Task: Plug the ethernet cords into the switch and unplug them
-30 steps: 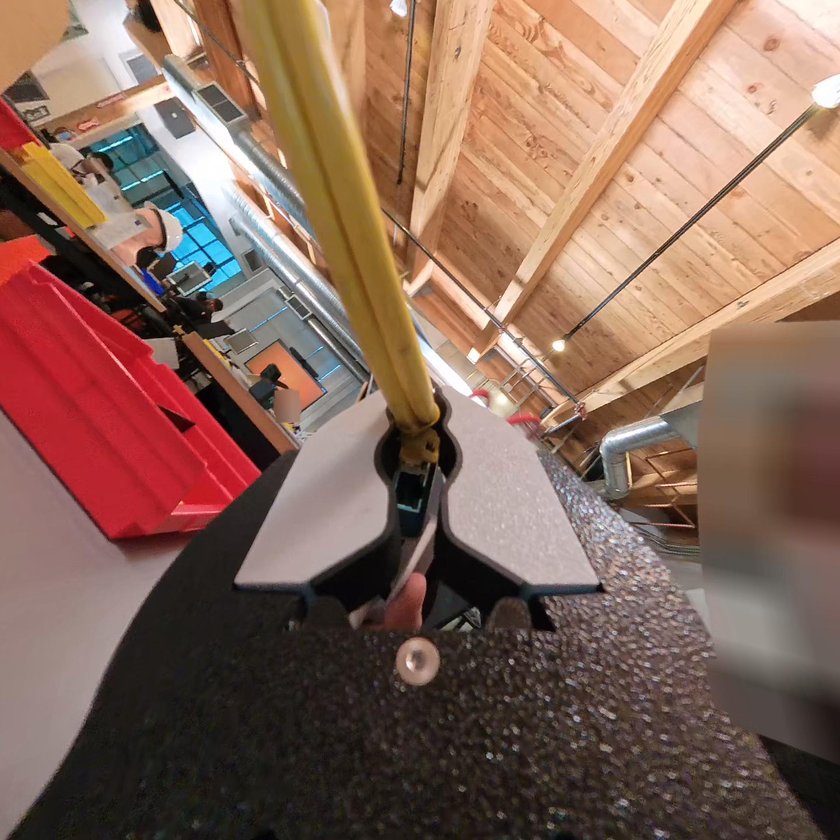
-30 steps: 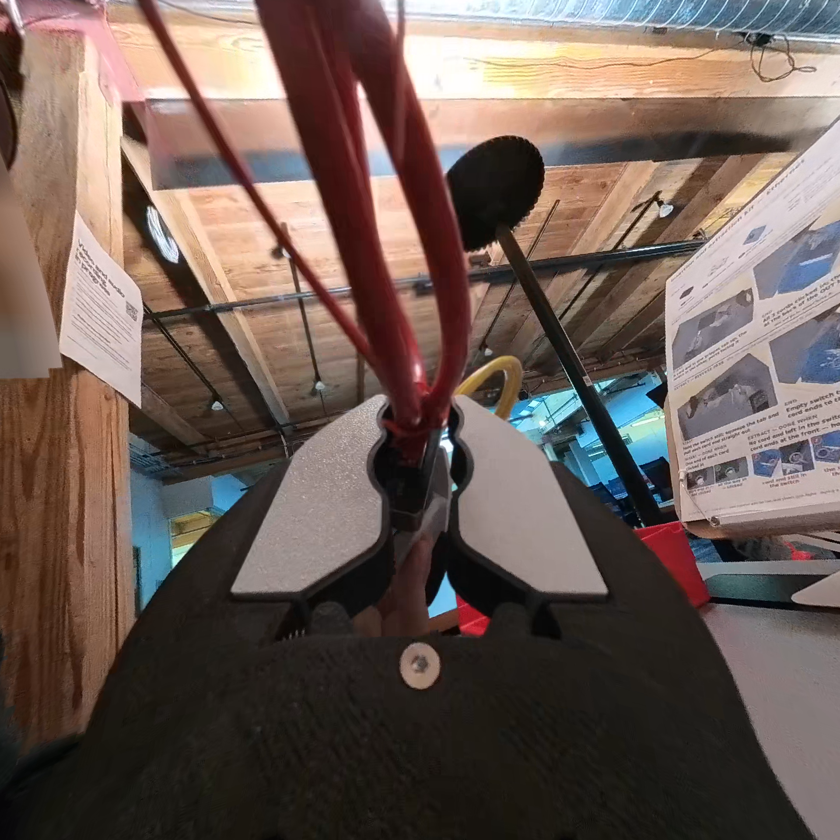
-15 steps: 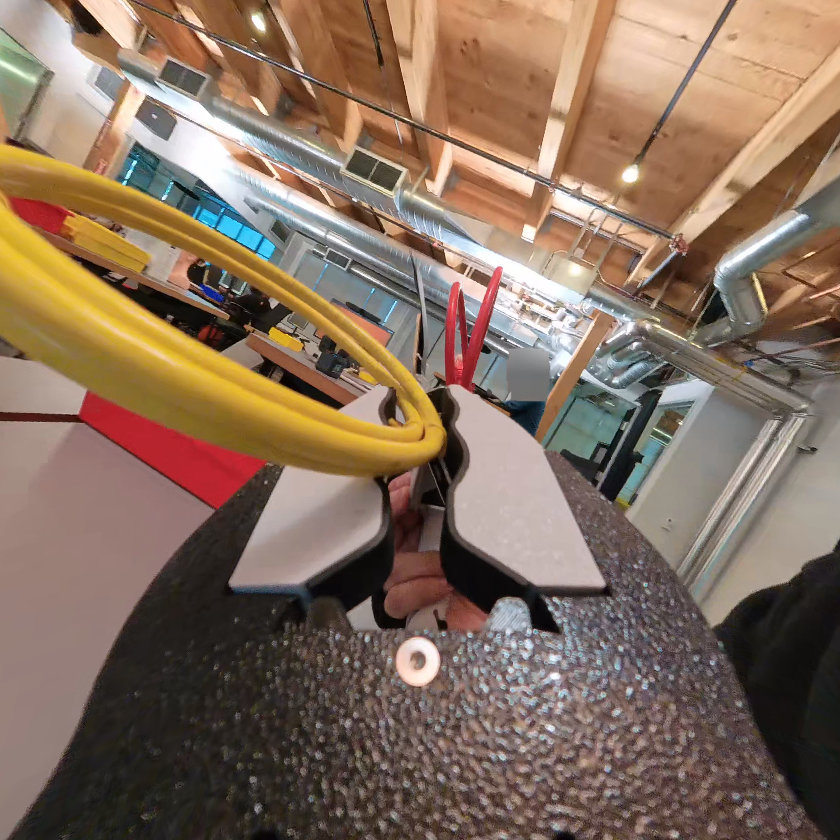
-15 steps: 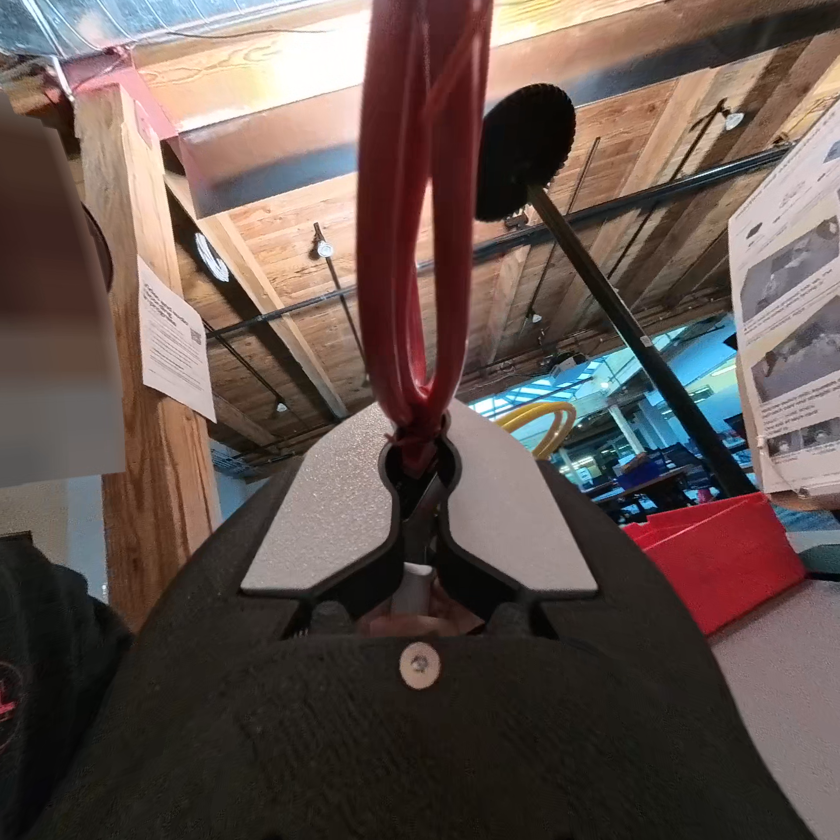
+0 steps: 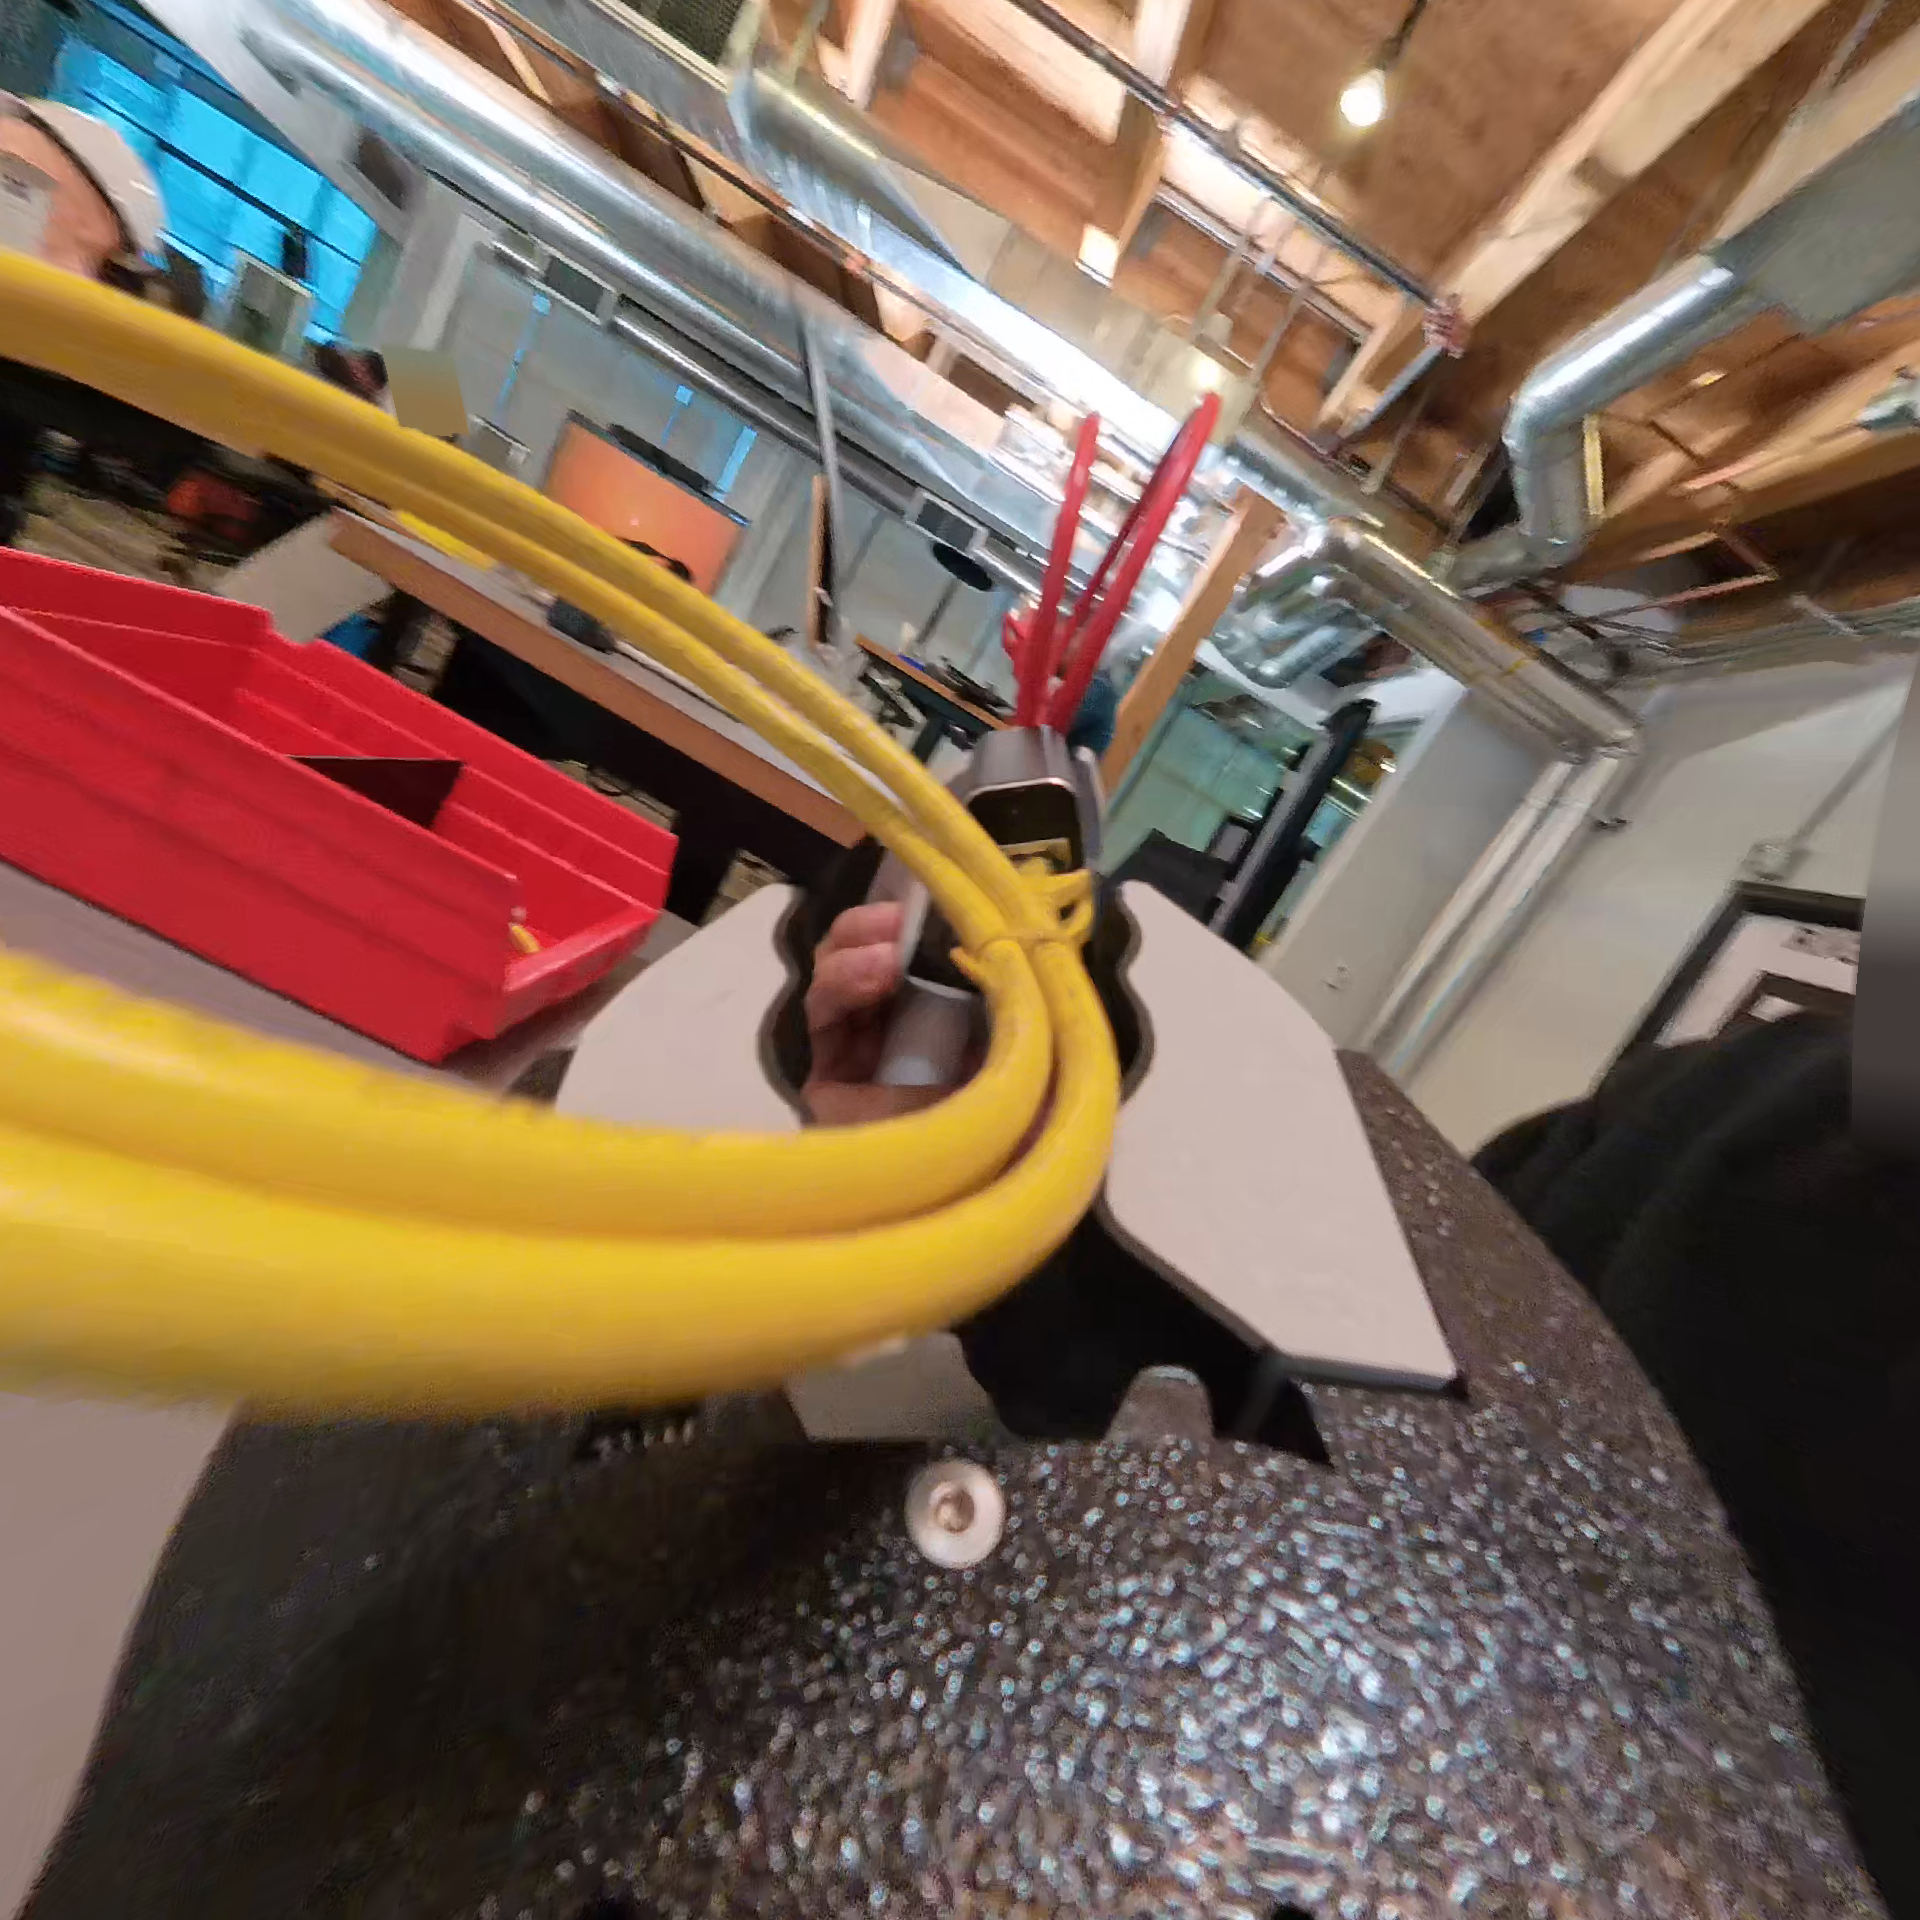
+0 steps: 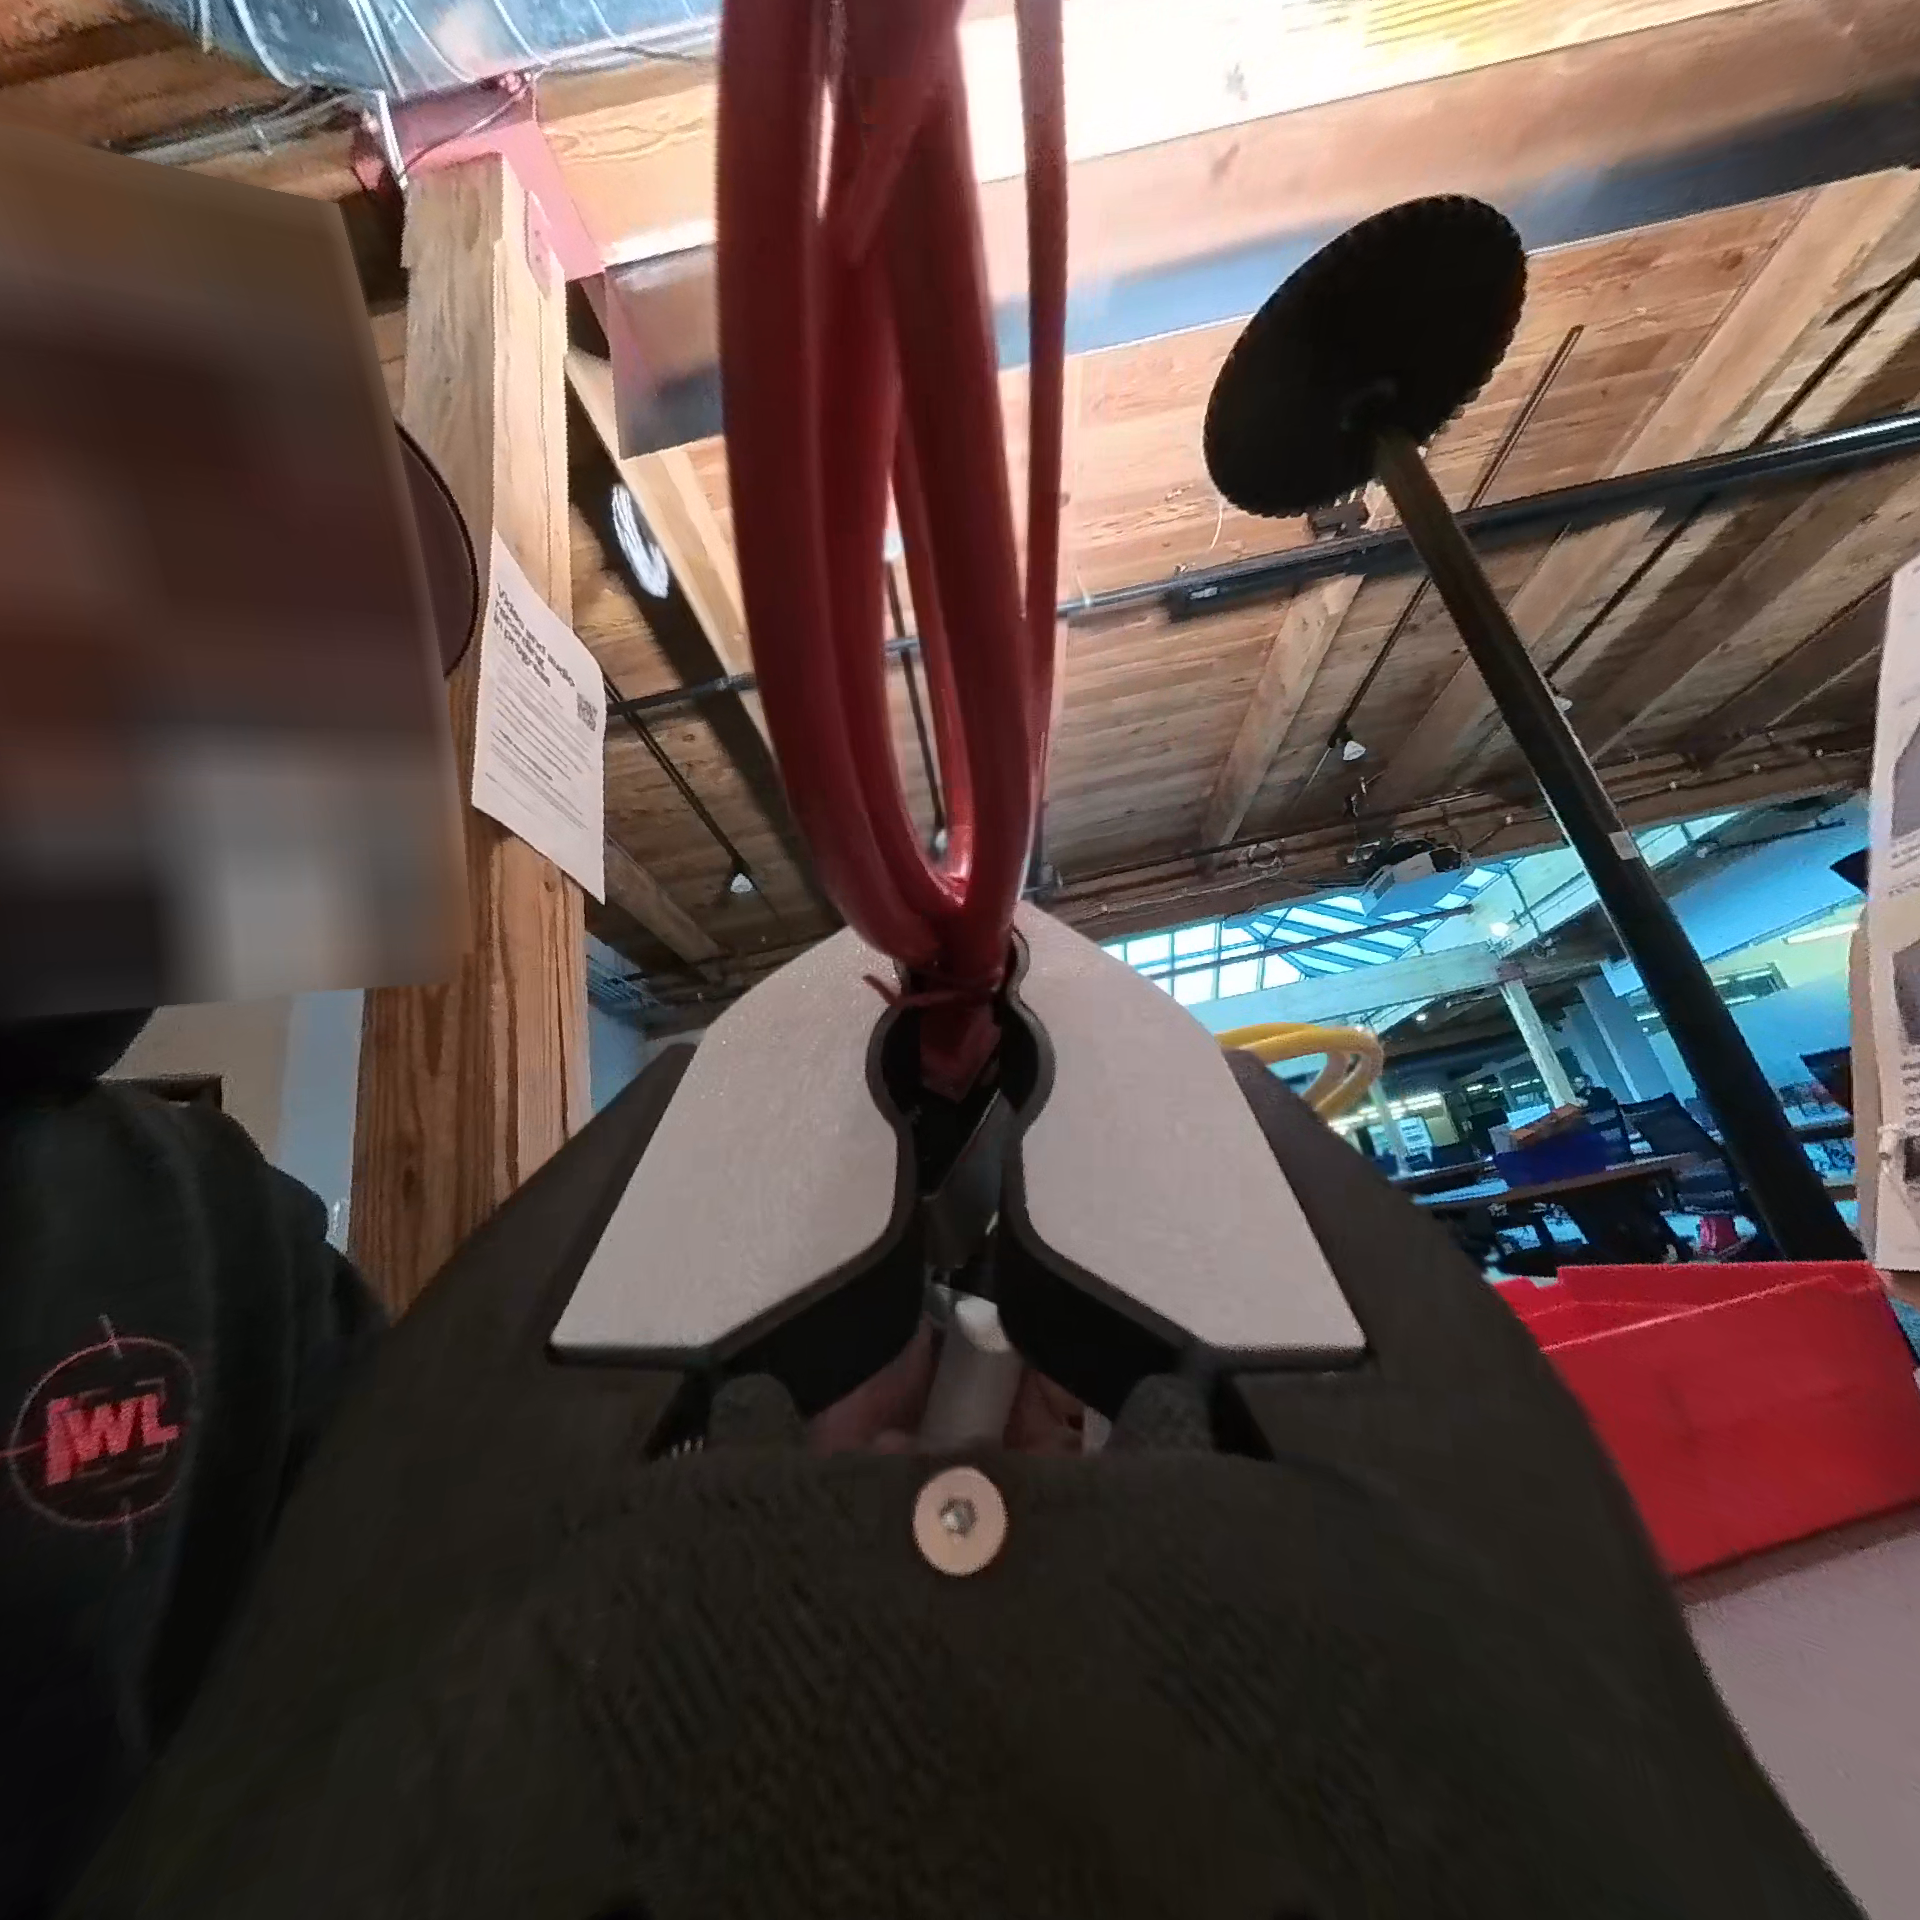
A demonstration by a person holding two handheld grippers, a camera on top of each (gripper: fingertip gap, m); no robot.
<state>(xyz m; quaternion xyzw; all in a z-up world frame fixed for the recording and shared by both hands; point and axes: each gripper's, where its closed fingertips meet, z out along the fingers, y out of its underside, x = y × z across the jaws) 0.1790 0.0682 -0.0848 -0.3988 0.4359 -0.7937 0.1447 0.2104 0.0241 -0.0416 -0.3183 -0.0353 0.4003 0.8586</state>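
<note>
While both grippers clamp cords, tabletop (image 6: pixel 1818 1662) open.

Light: a bright scene is lit by ceiling lamps (image 5: pixel 1361 99) and daylit windows (image 6: pixel 1299 951).
Glare: a beam (image 6: pixel 1195 94) is blown out.
Blur: the near yellow cable (image 5: pixel 416 1236) is smeared and unfocused.
Distortion: edges are bent by the wide-angle lens.

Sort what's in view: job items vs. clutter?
Job:
- yellow cord bundle, in the left tool
- red cord bundle, clamped in the right tool
- switch: not in view

Lying about:
- red bin on the table
- black stand with round disc
- paper sheet on the wooden post
</note>
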